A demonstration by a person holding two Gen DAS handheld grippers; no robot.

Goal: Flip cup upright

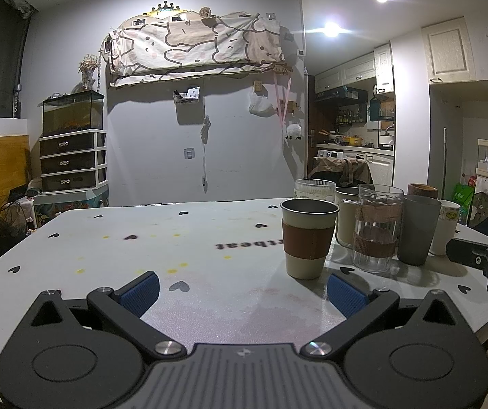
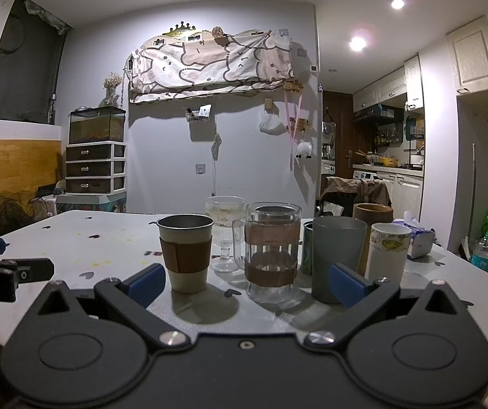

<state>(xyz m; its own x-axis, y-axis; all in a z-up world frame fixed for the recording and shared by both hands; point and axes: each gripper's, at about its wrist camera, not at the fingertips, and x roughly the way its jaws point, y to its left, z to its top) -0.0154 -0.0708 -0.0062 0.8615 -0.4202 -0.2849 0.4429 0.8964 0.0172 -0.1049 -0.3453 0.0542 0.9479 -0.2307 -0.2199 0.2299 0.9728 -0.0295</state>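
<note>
A cream cup with a brown sleeve (image 1: pixel 308 238) stands upright on the white table (image 1: pixel 141 248), mouth up; it also shows in the right wrist view (image 2: pixel 186 254). My left gripper (image 1: pixel 242 293) is open and empty, low over the table, with the cup just ahead of its right finger. My right gripper (image 2: pixel 247 283) is open and empty, facing the row of cups; the sleeved cup is by its left finger. The right gripper also shows in the left wrist view (image 1: pixel 482 259), and the left gripper shows in the right wrist view (image 2: pixel 1 266).
Several upright cups stand in a cluster: a clear glass mug with brown bands (image 2: pixel 272 252), a grey tumbler (image 2: pixel 337 259), a white patterned cup (image 2: pixel 385 255), a stemmed glass (image 2: pixel 225 235) and a brown cup (image 2: pixel 373 213). A tissue pack (image 2: pixel 414 238) lies at the right.
</note>
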